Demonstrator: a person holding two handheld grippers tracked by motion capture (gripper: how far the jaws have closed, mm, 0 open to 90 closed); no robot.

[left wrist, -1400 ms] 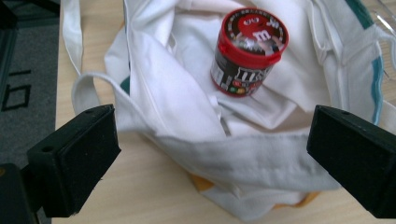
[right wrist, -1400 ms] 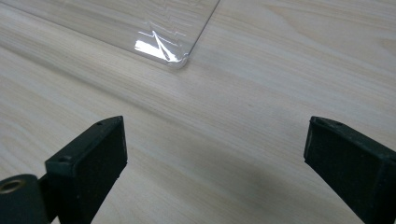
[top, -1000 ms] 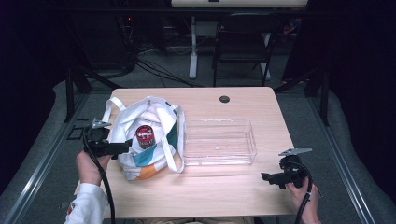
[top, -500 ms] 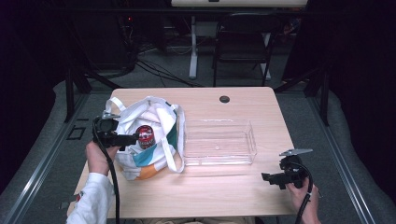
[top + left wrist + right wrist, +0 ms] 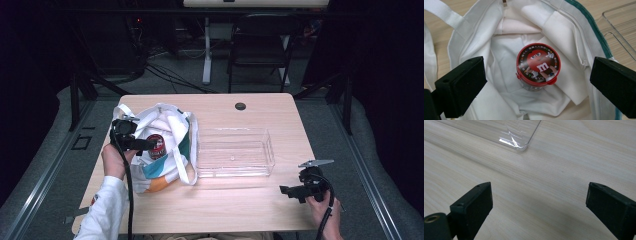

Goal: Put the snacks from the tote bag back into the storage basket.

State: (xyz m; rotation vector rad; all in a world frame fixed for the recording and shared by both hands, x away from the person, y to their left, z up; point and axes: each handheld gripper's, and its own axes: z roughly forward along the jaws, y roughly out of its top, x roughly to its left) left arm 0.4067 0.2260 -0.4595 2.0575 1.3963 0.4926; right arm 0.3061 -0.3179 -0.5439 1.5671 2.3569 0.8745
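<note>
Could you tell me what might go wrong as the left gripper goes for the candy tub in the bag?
1. The left gripper is open above the red-lidded tub; loose white bag lining lies against it and could get pinched along with the tub.
2. The tub sits tilted on soft folds, so a jaw touching first may tip it.
3. Lifting could drag the tote bag toward the clear tray.

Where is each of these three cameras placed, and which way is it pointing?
High view: above the person's side, facing forward and down on the table; forearms, left gripper and right gripper show.
Left gripper view: rides that gripper, looking down into the white bag at a red-lidded candy jar; open jaws show.
Right gripper view: rides that gripper, looking at bare tabletop; jaws apart.
Shared: all three show the clear tray.
</note>
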